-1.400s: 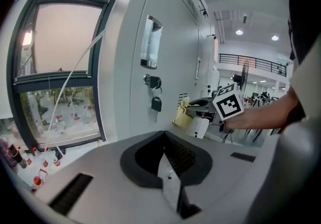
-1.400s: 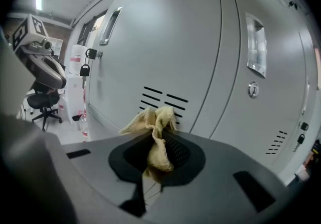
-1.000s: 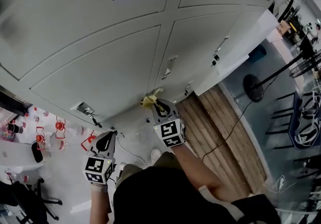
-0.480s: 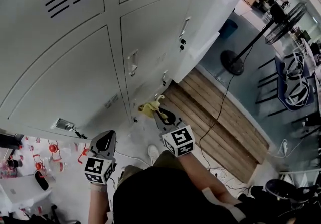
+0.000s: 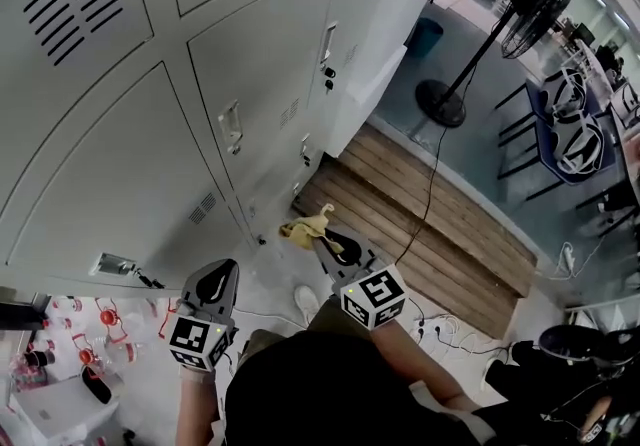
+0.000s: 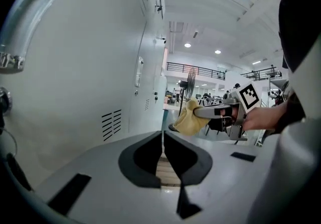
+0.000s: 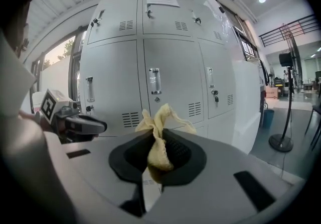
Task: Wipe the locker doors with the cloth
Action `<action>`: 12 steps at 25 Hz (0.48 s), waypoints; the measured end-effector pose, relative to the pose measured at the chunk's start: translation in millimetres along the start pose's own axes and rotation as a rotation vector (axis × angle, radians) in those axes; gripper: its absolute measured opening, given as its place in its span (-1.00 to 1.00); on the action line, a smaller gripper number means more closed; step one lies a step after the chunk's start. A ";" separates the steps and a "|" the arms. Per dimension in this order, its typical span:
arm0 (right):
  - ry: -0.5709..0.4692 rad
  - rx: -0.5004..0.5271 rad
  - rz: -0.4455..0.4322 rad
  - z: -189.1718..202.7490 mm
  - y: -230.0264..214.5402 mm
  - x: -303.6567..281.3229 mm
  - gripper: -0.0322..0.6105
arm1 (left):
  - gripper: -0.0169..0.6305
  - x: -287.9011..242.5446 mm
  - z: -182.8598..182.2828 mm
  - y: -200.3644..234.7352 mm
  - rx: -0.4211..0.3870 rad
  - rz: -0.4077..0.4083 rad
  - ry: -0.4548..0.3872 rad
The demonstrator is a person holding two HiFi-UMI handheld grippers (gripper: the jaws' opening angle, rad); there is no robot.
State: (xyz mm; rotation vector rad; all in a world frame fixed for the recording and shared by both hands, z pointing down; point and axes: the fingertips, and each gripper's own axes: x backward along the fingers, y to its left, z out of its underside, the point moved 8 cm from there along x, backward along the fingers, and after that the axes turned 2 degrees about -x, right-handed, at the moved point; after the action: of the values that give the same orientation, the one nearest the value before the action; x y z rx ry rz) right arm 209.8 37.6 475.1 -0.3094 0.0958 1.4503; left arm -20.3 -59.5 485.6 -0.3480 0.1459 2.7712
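A bank of grey-white locker doors [image 5: 130,134] fills the left of the head view and stands ahead in the right gripper view as locker doors [image 7: 170,87]. My right gripper [image 5: 322,234] is shut on a bunched yellow cloth [image 5: 305,228], the same cloth [image 7: 158,137] poking up between its jaws; the cloth hangs a short way off the doors. From the left gripper view that cloth [image 6: 189,118] shows to the right, clear of the lockers. My left gripper [image 5: 210,284] hangs lower left, jaws together with nothing between them.
A wooden plank platform [image 5: 440,234] lies on the floor right of the lockers, with a black cable [image 5: 432,174] across it. A pedestal fan [image 5: 470,64], a blue bin [image 5: 425,34] and chairs [image 5: 565,134] stand farther right. Red-capped bottles [image 5: 80,334] sit at lower left.
The head view has swung right and down, so the lockers slid left and more floor shows. My right gripper with the cloth has drawn back slightly from the doors. The left gripper kept its place.
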 end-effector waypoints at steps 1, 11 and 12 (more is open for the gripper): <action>0.001 -0.009 0.001 1.7 0.0 2.6 -0.77 | -0.92 -0.4 -0.2 -1.9 -0.003 0.007 0.000; -0.008 -0.079 0.014 10.8 -6.3 17.7 -0.77 | -0.92 1.4 -4.5 -4.5 -0.001 0.020 0.013; -0.014 -0.091 0.018 11.3 -7.8 18.7 -0.77 | -0.92 0.8 -5.2 -4.8 -0.005 0.022 0.015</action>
State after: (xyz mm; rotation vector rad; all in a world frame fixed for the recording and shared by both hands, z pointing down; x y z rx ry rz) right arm 218.5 57.8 482.4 -0.3732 0.0212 1.4770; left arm -18.3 -55.5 480.1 -0.3702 0.1467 2.7922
